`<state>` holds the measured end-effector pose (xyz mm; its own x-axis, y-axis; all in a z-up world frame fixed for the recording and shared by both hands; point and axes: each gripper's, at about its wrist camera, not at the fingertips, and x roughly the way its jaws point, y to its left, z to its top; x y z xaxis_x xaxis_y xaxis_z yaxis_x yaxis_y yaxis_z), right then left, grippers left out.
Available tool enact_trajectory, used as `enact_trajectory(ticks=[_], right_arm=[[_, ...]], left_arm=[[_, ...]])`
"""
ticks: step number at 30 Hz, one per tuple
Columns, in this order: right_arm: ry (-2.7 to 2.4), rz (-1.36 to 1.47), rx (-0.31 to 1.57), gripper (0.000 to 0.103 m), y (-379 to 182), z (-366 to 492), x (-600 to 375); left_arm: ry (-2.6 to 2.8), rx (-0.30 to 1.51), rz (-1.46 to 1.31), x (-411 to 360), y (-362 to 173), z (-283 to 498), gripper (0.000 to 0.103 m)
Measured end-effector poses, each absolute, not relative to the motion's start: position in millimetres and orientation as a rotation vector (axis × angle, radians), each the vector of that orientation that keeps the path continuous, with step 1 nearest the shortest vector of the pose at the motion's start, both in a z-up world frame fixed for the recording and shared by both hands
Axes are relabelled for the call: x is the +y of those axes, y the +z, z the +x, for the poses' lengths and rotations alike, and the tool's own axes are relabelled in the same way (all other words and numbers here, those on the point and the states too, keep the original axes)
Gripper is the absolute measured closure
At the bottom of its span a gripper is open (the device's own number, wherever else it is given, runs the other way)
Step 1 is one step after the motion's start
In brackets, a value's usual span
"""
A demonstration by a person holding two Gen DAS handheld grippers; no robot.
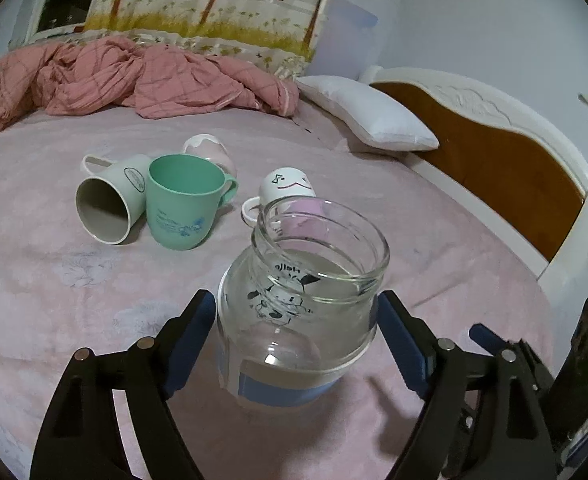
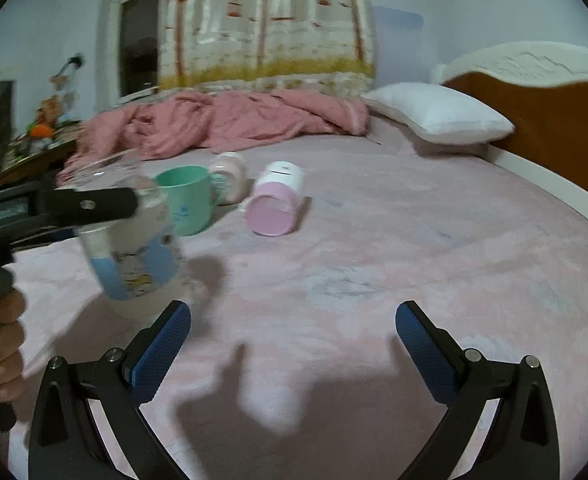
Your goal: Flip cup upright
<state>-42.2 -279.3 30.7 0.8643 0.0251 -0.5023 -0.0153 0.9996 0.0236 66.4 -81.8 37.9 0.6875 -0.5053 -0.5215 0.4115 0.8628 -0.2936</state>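
Note:
My left gripper (image 1: 296, 312) is shut on a clear glass cup (image 1: 306, 300) with a cartoon print and a blue band at its base, mouth up and slightly tilted. It also shows blurred in the right wrist view (image 2: 130, 240), just above the bed. My right gripper (image 2: 294, 324) is open and empty over the pink sheet. A green mug (image 1: 182, 204) stands upright. A pale mug (image 1: 108, 200), a white-and-pink cup (image 1: 290, 196) and a pink cup (image 1: 210, 152) lie on their sides.
A crumpled pink blanket (image 1: 126, 80) lies at the back of the bed. A white pillow (image 1: 370, 116) rests by the wooden headboard (image 1: 490, 160) at right. A patterned curtain (image 1: 214, 0) hangs behind. A cluttered side table (image 2: 34, 140) stands at far left.

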Motion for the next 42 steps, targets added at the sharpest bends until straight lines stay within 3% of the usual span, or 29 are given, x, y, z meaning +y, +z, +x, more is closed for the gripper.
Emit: enact_trajectory(ticks=[7, 10, 12, 17, 26, 42], right_arm=[[0.114, 0.011, 0.573, 0.000, 22, -33, -272], [0.111, 0.001, 0.565, 0.000, 22, -34, -270], [0.110, -0.007, 0.568, 0.000, 21, -33, -268], [0.173, -0.044, 0.545, 0.000, 23, -42, -259], [0.194, -0.100, 0.563, 0.000, 19, -38, -245], [0.177, -0.112, 0.581, 0.000, 13, -34, -239]], left_arm=[[-0.461, 0.606, -0.166, -72, 53, 56, 0.018], [-0.420, 0.537, -0.124, -63, 66, 39, 0.010], [-0.390, 0.482, -0.083, -57, 72, 26, 0.000], [-0.322, 0.364, 0.023, -40, 60, -4, 0.000], [-0.238, 0.399, 0.071, -24, -1, -9, 0.000], [-0.185, 0.432, 0.060, -22, -11, -3, 0.000]])
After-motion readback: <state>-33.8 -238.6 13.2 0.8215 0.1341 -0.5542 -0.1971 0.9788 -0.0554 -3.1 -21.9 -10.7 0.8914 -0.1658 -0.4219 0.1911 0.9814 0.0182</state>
